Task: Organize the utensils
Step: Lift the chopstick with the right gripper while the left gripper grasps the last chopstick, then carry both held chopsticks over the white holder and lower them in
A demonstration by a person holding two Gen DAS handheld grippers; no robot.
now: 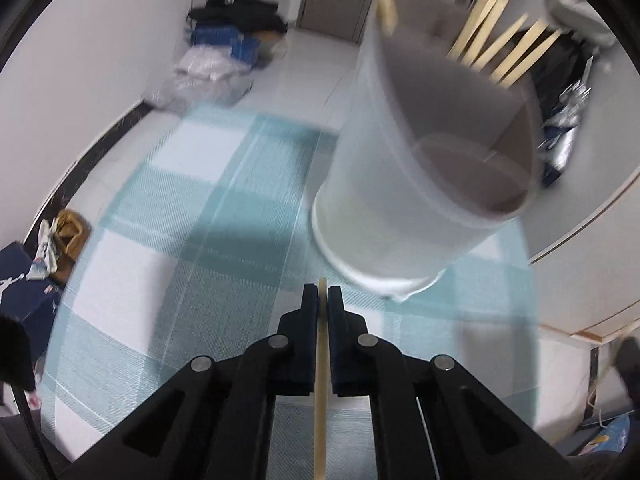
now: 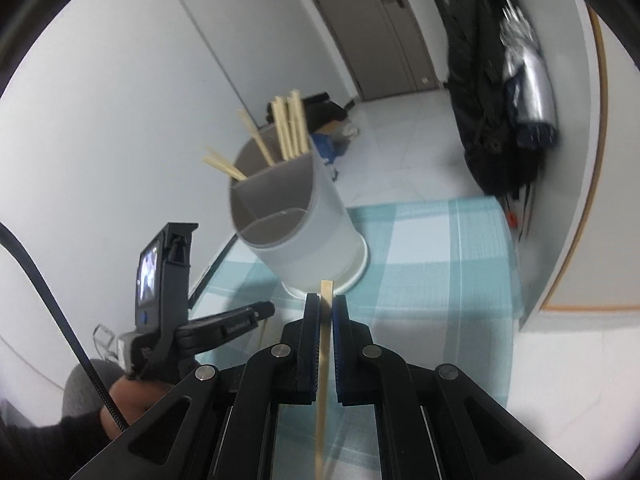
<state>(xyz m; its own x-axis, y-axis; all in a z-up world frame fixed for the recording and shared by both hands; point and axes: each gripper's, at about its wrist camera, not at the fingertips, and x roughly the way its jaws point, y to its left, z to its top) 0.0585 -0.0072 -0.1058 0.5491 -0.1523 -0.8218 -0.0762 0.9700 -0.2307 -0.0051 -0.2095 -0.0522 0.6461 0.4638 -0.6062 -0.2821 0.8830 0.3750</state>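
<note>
Left gripper (image 1: 322,300) clamped on chopstick (image 1: 321,380); right gripper (image 2: 326,308) clamped on another chopstick (image 2: 323,360) — both aimed toward divided holder (image 2: 298,220), likely for insertion.

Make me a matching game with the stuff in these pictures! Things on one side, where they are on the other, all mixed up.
Things:
1. white holder
2. bundle of chopsticks
3. single chopstick
4. checked cloth

Places:
A. spread over the table
B. pinched in the right gripper
C. standing on the cloth
D. sticking out of the holder's back compartment

Pairs: 1-C, 2-D, 3-B, 4-A
</note>
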